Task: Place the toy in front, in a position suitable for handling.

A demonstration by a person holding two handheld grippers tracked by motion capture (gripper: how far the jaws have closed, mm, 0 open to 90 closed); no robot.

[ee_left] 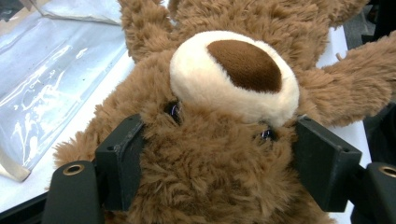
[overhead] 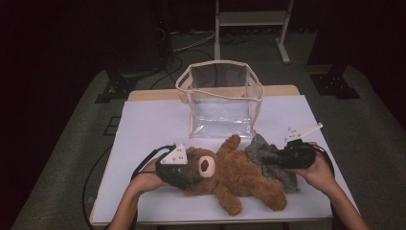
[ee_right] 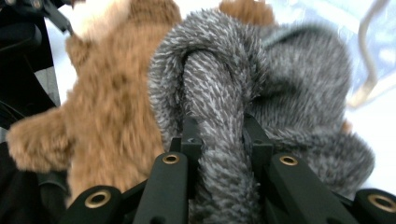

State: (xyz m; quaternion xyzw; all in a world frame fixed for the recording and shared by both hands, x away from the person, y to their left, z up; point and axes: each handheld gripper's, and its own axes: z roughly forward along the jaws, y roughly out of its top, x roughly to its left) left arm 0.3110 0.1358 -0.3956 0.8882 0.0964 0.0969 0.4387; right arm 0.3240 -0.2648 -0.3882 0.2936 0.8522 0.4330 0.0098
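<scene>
- Hands first, nearest the table's front edge: the left gripper (overhead: pixel 189 167) has its jaws set on either side of the fluffy brown teddy bear's (overhead: pixel 234 177) head, pads against the fur at both cheeks, just below the cream muzzle (ee_left: pixel 233 77) with its dark brown nose.
- Jaws there stand half apart with the head filling the gap; in the left gripper view the fur bulges around both pads, so I call it a hold on the bear, though not a hard squeeze.
- Over on the other side, the right gripper (overhead: pixel 275 160) is clamped shut on a fold of shaggy grey plush fabric (overhead: pixel 268 158), pinched tight between narrow jaws, as the right gripper view makes plain.
- Bear lies on its back across the white table cover (overhead: pixel 148 129), limbs splayed, the grey piece touching its body at the person's right.
- Behind them, a clear plastic bag with cream trim (overhead: pixel 220 98) stands upright, mouth open, just past the bear's raised paw.
- My read: the grey piece is being worked away from the bear. To do that well, the left grip should pin the head firmly while the right draws steadily and low, since soft plush can slip from a loose hold.
</scene>
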